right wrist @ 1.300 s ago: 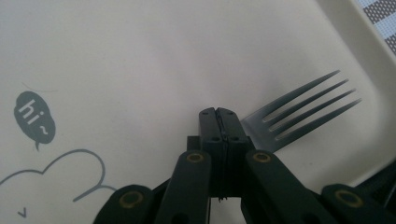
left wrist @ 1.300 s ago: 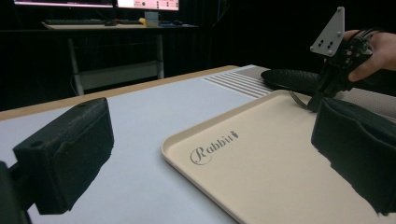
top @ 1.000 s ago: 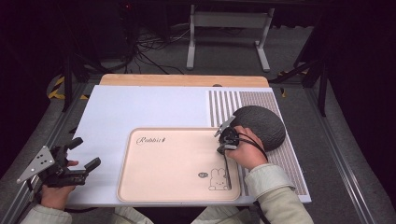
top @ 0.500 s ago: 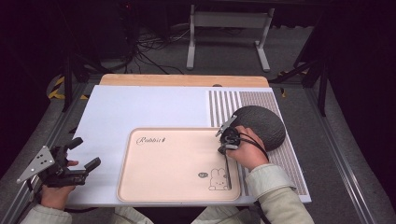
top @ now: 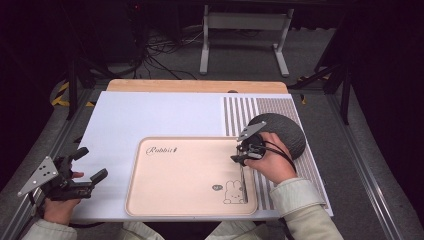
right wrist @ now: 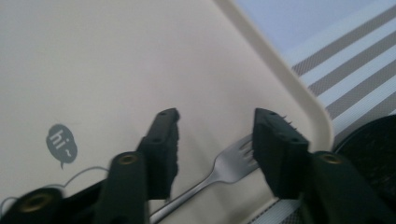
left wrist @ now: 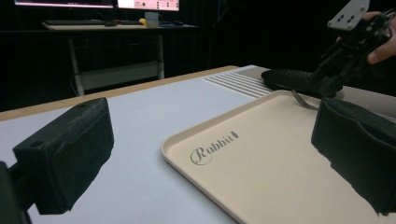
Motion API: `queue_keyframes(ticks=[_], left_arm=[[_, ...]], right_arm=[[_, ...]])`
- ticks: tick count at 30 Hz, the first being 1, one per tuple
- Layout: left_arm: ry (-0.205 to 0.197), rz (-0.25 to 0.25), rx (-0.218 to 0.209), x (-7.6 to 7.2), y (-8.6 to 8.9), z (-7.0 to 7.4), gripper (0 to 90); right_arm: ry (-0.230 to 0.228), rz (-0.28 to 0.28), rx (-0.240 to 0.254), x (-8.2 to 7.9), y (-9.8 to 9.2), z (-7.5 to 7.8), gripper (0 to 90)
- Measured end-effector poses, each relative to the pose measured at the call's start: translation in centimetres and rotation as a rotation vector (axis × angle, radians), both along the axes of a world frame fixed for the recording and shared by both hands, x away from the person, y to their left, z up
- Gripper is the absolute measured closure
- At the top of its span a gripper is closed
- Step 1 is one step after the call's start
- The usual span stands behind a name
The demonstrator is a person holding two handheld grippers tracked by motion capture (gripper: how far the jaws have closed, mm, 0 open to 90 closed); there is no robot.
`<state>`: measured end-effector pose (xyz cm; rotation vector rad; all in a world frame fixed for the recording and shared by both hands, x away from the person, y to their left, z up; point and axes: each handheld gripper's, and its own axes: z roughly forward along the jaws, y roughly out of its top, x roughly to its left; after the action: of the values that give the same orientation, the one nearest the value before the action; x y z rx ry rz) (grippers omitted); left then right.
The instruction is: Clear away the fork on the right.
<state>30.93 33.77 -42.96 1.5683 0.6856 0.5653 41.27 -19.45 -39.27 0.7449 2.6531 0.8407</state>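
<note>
High view first: my right gripper [top: 239, 151] hangs over the tray's [top: 170, 205] right edge beside the dark round plate [top: 285, 131], while my left gripper [top: 82, 165] rests open off the tray. Left gripper view adds the fork's [left wrist: 302, 100] handle arching up from the tray. Right gripper view gives what the others cannot: the jaws have just been opening, and the fork [right wrist: 229, 163] lies freed between them on the tray floor. A careless rise could snag the tines.
</note>
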Motion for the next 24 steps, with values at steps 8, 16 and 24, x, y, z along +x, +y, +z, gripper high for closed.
queue_keyframes(ticks=[8,16,24], left_arm=[[0.002,0.0,0.003,0.0,0.0,0.0,0.1],[0.005,0.001,0.008,0.0,-0.1,0.0,0.0],[0.0,0.005,0.0,0.0,0.0,0.0,0.0]], right_arm=[[-0.159,-0.063,0.183,-2.0,-2.7,2.4,22.9],[-0.248,-0.121,0.294,-3.9,-5.7,3.4,17.3],[-0.298,-0.137,0.393,-5.3,-7.9,2.9,12.0]])
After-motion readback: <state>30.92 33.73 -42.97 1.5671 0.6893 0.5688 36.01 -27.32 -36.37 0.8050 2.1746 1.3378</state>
